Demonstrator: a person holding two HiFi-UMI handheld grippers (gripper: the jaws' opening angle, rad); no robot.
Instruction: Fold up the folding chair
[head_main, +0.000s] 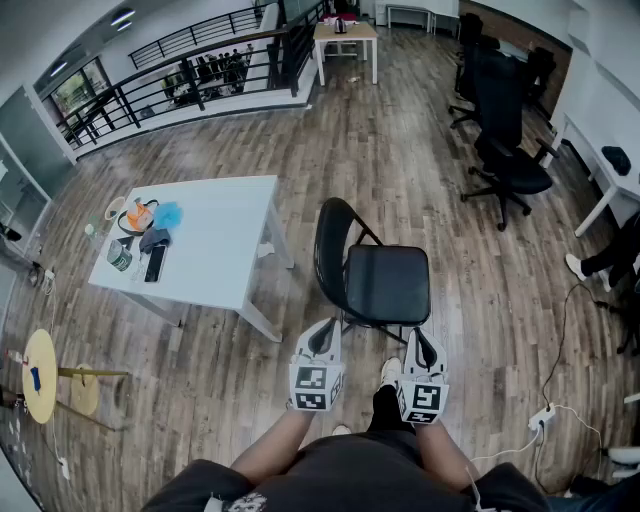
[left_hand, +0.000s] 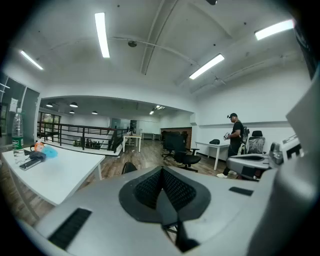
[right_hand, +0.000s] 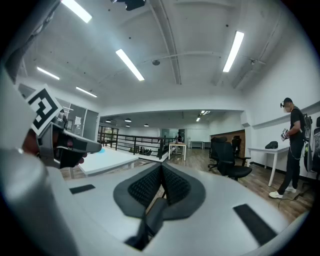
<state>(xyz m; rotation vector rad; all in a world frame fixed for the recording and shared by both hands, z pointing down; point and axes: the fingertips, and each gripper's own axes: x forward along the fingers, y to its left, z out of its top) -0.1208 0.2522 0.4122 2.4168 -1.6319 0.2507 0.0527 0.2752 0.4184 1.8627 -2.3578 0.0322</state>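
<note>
The black folding chair (head_main: 388, 283) stands unfolded on the wood floor just ahead of me, its curved backrest (head_main: 335, 245) to the left of the seat. My left gripper (head_main: 325, 330) hovers just short of the seat's near left corner, shut and holding nothing. My right gripper (head_main: 421, 340) hangs by the near right corner, also shut and empty. In the left gripper view the dark pads (left_hand: 150, 189) meet, and the top of the chair back (left_hand: 129, 167) peeks over them. In the right gripper view the jaws are pressed together at the right gripper (right_hand: 161, 185).
A white table (head_main: 225, 245) with a bottle and small items stands left of the chair. Black office chairs (head_main: 505, 150) and a white desk line the right side. A person (left_hand: 235, 142) stands by that desk. A cable and power strip (head_main: 545, 415) lie on the floor at right.
</note>
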